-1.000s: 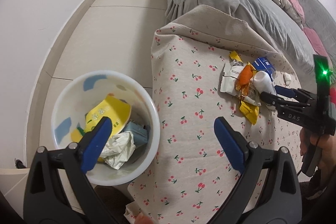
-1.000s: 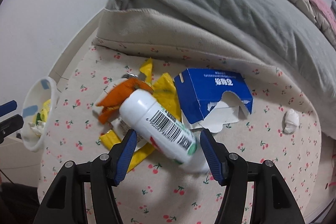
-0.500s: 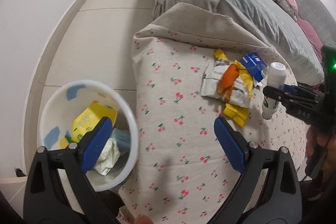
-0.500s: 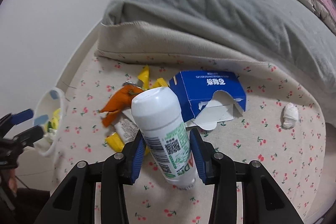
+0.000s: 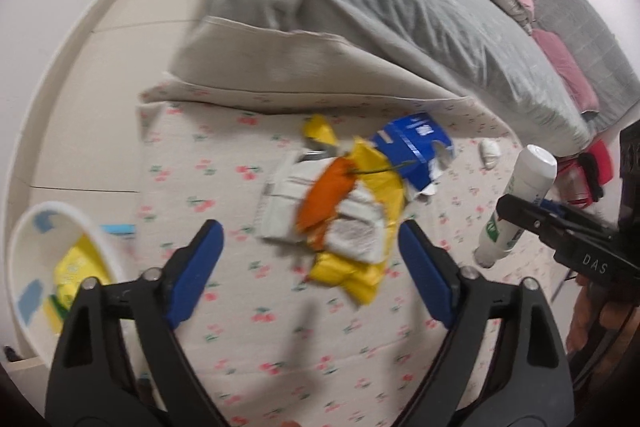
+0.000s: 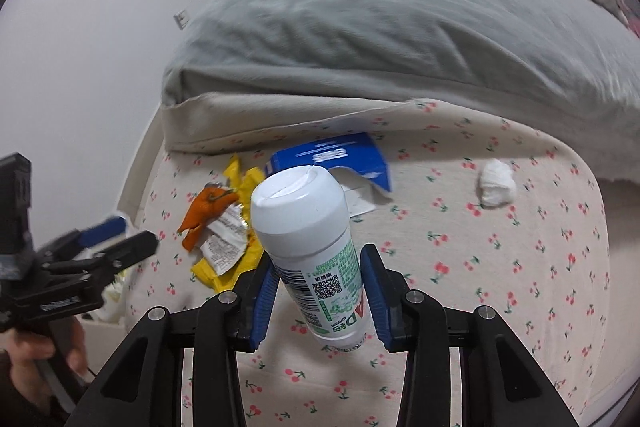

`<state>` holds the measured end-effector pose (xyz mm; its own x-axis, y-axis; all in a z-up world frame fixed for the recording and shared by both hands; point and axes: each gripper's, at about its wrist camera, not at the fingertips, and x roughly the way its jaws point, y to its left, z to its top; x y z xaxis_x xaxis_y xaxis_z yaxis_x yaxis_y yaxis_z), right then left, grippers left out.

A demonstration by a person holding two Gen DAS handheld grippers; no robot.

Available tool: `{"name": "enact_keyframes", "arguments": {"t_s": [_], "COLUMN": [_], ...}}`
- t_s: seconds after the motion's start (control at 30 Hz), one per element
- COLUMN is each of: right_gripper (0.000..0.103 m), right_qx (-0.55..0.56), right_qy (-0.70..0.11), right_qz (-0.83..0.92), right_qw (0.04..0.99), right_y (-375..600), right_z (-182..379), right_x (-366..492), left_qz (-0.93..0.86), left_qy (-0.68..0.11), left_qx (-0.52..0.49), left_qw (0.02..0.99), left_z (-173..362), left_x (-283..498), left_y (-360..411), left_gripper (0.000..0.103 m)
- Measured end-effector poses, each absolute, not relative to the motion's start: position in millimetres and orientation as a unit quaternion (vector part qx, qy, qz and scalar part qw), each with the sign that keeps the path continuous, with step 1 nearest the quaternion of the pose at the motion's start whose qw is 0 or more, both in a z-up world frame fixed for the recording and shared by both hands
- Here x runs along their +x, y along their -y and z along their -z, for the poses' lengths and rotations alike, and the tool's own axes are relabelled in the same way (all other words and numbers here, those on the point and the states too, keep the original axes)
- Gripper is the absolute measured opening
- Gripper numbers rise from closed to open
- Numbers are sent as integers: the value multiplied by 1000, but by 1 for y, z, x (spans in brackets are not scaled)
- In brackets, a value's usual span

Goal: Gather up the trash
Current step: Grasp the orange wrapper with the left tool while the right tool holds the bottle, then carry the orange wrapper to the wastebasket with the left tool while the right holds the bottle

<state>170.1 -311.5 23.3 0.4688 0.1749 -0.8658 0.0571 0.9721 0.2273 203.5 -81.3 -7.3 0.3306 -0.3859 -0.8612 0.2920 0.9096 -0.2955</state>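
My right claw (image 6: 316,297) has lifted the bottle (image 6: 308,239) off the sheet, clenched around it for binning; my left claw (image 5: 310,275), empty, is closing over the wrappers (image 5: 344,211) at frame centre

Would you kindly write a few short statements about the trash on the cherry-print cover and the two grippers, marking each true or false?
1. The right gripper is clamped on the white bottle. True.
2. The blue carton lies in the white bin. False: it lies on the cherry-print cover.
3. The left gripper holds the orange wrapper. False: its jaws are closing with nothing between them.
4. A crumpled white tissue lies apart from the wrapper pile. True.
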Motion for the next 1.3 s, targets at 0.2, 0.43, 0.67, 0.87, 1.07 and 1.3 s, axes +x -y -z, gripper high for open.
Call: {"name": "enact_keyframes", "arguments": {"t_s": [0.2,0.43,0.67,0.87,1.07,1.3], "right_gripper": [42,42,42,42,42,42], "right_qx": [135,140,144,143,142,143], "right_qy": [-516,-525,-529,-524,-514,-504], "right_qz": [-22,-14,-8,-10,-18,-31], "right_qw": [846,839,836,839,846,851], "right_y": [327,331,334,332,328,317], "right_z": [-21,-12,-9,-13,-22,-33], "right_x": [170,171,170,168,163,160], "left_qz": [219,218,232,240,235,231], "left_qy": [-538,-540,-539,-531,-523,-513], "left_qx": [-47,-46,-21,-21,-35,-48], "left_qw": [813,812,810,812,818,825], "left_z": [20,32,32,23,14,4], "left_x": [211,218,212,208,205,201], "left_y": [97,96,99,96,89,76], "left_gripper": [69,50,23,19,18,17]}}
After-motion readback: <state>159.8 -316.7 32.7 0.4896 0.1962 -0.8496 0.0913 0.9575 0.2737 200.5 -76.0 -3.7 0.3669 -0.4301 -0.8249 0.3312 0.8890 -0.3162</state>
